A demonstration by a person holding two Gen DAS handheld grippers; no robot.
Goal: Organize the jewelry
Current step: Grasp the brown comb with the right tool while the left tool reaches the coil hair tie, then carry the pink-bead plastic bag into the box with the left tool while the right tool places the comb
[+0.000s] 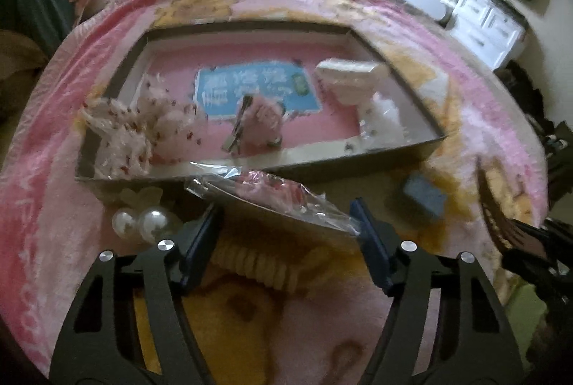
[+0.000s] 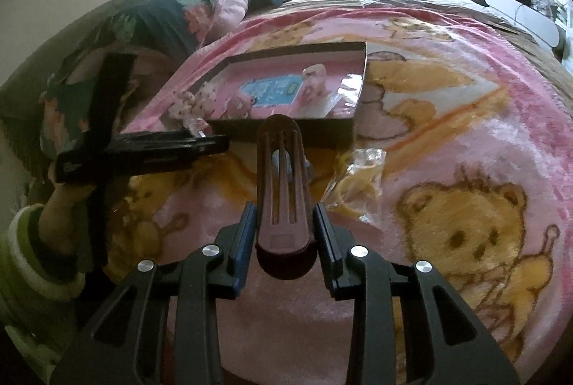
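A shallow cardboard box (image 1: 401, 152) with a pink floor lies on the bed; it also shows in the right wrist view (image 2: 286, 130). It holds white floral hair pieces (image 1: 139, 130), a pink fluffy clip (image 1: 258, 123) and a small white box (image 1: 352, 78). My left gripper (image 1: 286, 227) is open, with a clear packet of pink jewelry (image 1: 272, 198) between its fingers and resting on the box's front edge. Two pearl balls (image 1: 141, 222) lie left of it. My right gripper (image 2: 284, 231) is shut on a dark red-brown hair clip (image 2: 283, 184) above the blanket.
A pink bear-print blanket (image 2: 465, 224) covers the bed. A small blue box (image 1: 424, 197) lies right of the left gripper. A clear packet of yellow bands (image 2: 358, 181) lies right of the clip. Pillows (image 2: 200, 12) are at the far left, white drawers (image 1: 487, 27) at the far right.
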